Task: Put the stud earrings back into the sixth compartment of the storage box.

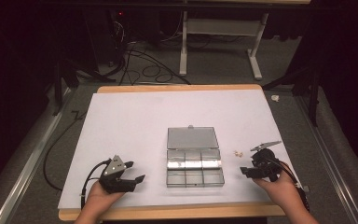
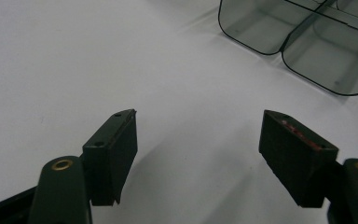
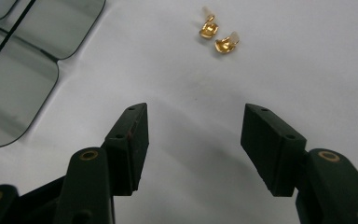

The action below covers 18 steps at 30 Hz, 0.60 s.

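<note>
White sheet point(image 1: 135, 126) covers the table; a clear compartment box point(image 1: 195, 164) sits at its middle with the lid folded back flat, six compartments in two rows.

Two small gold clip-like metal pieces point(image 3: 219, 37) lie side by side on the sheet, just right of the box in the high view point(image 1: 237, 153), near but apart from it. Exact type too small to tell.

Right gripper point(image 1: 249, 171): held in the right hand point(image 1: 279, 186), near the box's right side, pointing toward it. In the right gripper view the jaws stand wide apart with nothing between them point(image 3: 193, 135); the gold pieces lie ahead of the tips, well clear, untouched.

Left gripper point(image 1: 133, 171): held in the left hand point(image 1: 100, 196), left of the box. Jaws wide open point(image 2: 198, 140), holding nothing, bare sheet between them; rounded box corners ahead at upper right of its view point(image 2: 307, 42).
</note>
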Tool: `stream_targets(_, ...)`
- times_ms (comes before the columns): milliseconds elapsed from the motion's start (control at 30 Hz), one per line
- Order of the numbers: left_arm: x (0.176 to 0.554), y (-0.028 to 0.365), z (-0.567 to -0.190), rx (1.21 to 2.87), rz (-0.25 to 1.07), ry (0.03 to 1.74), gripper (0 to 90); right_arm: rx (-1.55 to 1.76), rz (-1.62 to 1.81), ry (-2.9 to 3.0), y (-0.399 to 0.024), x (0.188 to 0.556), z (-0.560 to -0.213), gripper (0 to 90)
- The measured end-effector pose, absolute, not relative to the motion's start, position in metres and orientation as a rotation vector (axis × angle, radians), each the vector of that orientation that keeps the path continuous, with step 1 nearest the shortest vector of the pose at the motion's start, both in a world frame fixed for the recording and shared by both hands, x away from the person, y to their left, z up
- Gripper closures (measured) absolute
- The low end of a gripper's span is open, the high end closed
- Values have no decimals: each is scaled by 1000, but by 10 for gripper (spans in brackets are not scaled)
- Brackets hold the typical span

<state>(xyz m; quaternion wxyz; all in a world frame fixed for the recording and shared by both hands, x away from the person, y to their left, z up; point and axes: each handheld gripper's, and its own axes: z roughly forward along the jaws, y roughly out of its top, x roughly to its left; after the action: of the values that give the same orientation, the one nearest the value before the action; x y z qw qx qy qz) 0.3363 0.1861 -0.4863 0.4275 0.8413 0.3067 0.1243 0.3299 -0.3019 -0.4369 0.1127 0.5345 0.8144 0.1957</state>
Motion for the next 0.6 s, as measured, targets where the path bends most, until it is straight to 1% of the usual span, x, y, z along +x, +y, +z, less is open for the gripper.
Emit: stream_targets(600,336,185,-487,2106,313,761,286,1627,414,2573,-289,343,-437,418)
